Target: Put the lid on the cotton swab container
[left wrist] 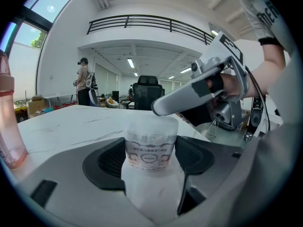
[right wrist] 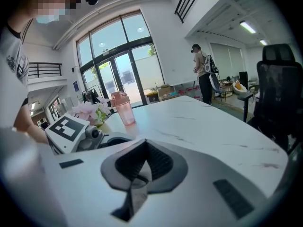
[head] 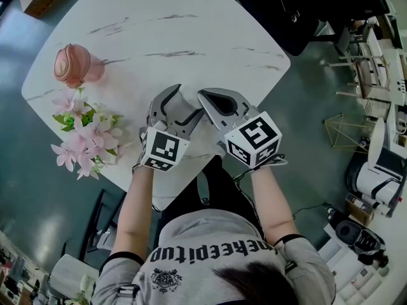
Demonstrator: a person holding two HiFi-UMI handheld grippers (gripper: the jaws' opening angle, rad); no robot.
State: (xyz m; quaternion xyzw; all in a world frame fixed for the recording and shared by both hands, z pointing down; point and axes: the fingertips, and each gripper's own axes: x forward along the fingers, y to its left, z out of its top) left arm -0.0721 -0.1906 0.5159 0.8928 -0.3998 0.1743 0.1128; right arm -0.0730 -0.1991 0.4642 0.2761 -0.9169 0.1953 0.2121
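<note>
Cotton swab container (left wrist: 148, 148) stands upright btwn the jaws of the left gripper (head: 181, 107), which are closed on its sides at about label height, over the near part of the table (head: 191, 30). Its long axis runs vertical, mouth end up. A clear lid (left wrist: 150, 123) looks to be sitting on top already, tho I can't tell thru the frosted plastic whether it's fully seated.

The right gripper (left wrist: 160, 108) reaches in from the container's upper right, jaws pressed together w/ nothing I can make out btwn them. Its tip sits at the lid's top edge — touching or v. nearly so.

The relation that matters is that the right tip is above the container, close to its axis. The next move is prob. a straight push down along that axis while the left holds firm. Off-centre pressure could cock the lid or skew the container in the grip.
</note>
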